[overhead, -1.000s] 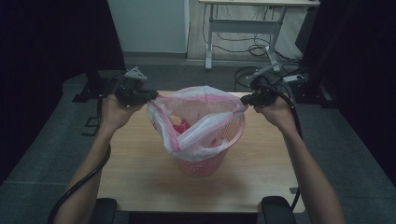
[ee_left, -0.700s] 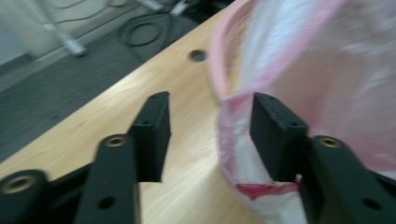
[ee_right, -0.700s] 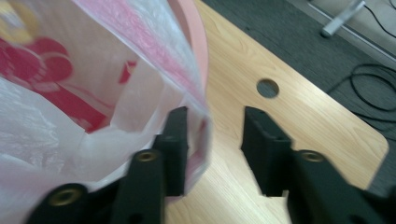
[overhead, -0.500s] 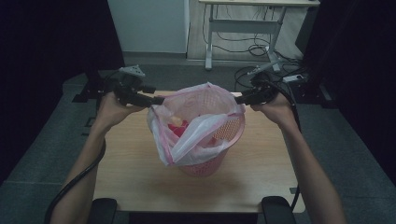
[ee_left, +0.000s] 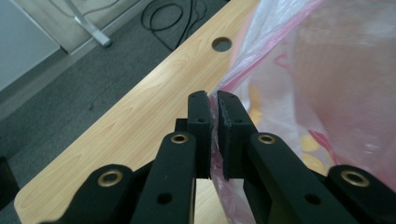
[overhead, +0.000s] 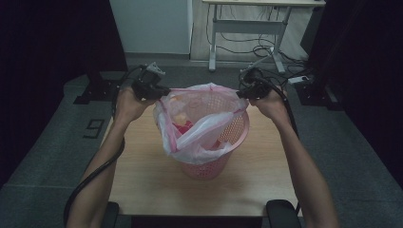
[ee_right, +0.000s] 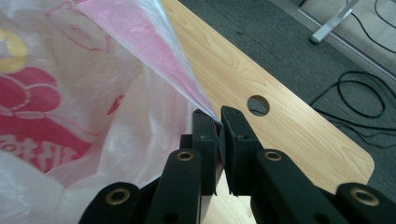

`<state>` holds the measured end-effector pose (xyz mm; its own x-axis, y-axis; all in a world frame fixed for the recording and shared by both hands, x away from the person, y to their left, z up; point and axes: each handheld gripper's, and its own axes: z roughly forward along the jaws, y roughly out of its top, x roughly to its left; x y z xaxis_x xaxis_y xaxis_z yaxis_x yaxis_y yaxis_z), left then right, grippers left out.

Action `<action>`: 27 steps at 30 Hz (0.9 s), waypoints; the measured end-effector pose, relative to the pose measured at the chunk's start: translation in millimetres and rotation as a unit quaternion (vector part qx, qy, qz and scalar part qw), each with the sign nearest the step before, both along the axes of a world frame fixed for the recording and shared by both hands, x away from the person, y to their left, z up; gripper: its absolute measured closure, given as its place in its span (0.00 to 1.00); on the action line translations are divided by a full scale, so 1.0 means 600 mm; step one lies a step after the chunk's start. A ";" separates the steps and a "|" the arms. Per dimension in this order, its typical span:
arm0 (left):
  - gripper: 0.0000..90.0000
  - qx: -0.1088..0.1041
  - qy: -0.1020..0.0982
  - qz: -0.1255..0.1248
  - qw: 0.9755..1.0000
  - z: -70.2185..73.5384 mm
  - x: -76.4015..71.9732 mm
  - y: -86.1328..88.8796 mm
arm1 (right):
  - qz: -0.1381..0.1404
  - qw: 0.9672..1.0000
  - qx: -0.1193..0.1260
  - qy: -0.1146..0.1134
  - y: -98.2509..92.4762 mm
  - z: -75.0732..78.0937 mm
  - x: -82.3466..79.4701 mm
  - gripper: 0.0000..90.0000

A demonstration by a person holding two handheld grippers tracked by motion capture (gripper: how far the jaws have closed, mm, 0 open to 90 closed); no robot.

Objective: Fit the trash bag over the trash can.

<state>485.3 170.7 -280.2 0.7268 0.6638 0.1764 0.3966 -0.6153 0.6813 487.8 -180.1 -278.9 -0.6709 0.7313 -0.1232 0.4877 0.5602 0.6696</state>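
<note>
A pink-and-clear plastic bag point(overhead: 199, 118) sits in a pink mesh basket point(overhead: 233, 137) on the wooden table point(overhead: 142, 175). Its mouth is stretched wide between my two grippers at the far side. My left gripper point(overhead: 164, 91) pinches the bag's left rim. In the left gripper view its jaws point(ee_left: 212, 95) have just closed, with the film of the bag point(ee_left: 327, 70) between the pads. My right gripper point(overhead: 240, 93) holds the right rim. In the right gripper view its jaws point(ee_right: 219, 112) have likewise just closed on the bag's edge point(ee_right: 70, 84). Red and yellow items show inside the bag.
The tabletop point(ee_left: 140, 107) has a round cable hole point(ee_left: 222, 44) near its far edge, and another cable hole point(ee_right: 258, 105) lies on the right. Beyond the table are grey floor, loose cables point(overhead: 259, 47) and a desk frame point(overhead: 214, 42). Bare wood lies in front of the basket.
Both grippers have shifted a little inward and farther back along the bag's rim. The bag's mouth remains stretched between them over the basket.
</note>
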 end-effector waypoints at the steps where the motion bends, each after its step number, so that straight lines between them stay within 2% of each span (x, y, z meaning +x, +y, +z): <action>1: 0.95 0.002 0.003 0.004 1.000 -0.003 0.006 -0.001 | -0.001 1.000 -0.001 0.003 0.000 -0.003 0.004 0.93; 6: 0.95 0.010 0.024 0.007 1.000 -0.024 0.034 -0.007 | -0.012 1.000 0.003 0.025 -0.002 -0.026 0.031 0.93; 11: 0.94 -0.006 0.045 0.005 0.999 -0.044 0.052 -0.006 | -0.018 0.999 0.004 0.044 0.000 -0.050 0.055 0.93; 16: 0.93 -0.015 0.066 -0.010 0.998 -0.061 0.056 -0.007 | -0.022 0.997 -0.003 0.068 0.004 -0.071 0.067 0.95; 18: 0.95 0.000 0.071 -0.006 0.997 -0.069 0.056 -0.007 | -0.022 0.997 -0.009 0.075 0.007 -0.078 0.069 0.96; 19: 0.95 0.007 0.072 -0.005 0.997 -0.073 0.056 -0.006 | -0.030 0.996 -0.023 0.075 0.008 -0.082 0.070 0.96; 20: 0.95 -0.003 0.078 -0.011 0.997 -0.077 0.055 0.000 | -0.030 0.996 -0.027 0.080 0.007 -0.087 0.071 0.96; 22: 0.92 -0.023 0.083 -0.018 0.996 -0.084 0.052 0.013 | -0.022 0.996 -0.012 0.085 0.001 -0.095 0.069 0.94; 24: 0.87 -0.041 0.086 -0.029 0.995 -0.088 0.047 0.024 | -0.021 0.996 0.001 0.086 -0.006 -0.097 0.065 0.88; 25: 0.82 -0.053 0.088 -0.030 0.994 -0.088 0.044 0.031 | -0.022 0.996 0.004 0.084 -0.011 -0.096 0.063 0.82; 27: 0.73 -0.069 0.080 -0.034 0.994 -0.086 0.034 0.042 | -0.026 0.996 0.011 0.081 -0.022 -0.090 0.056 0.67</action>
<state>505.7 195.7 -332.0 0.7820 0.6223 -0.0350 0.4677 -0.5487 0.6930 521.4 -193.2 -332.9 -0.6413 0.7673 -0.0003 0.6183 0.5170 0.5919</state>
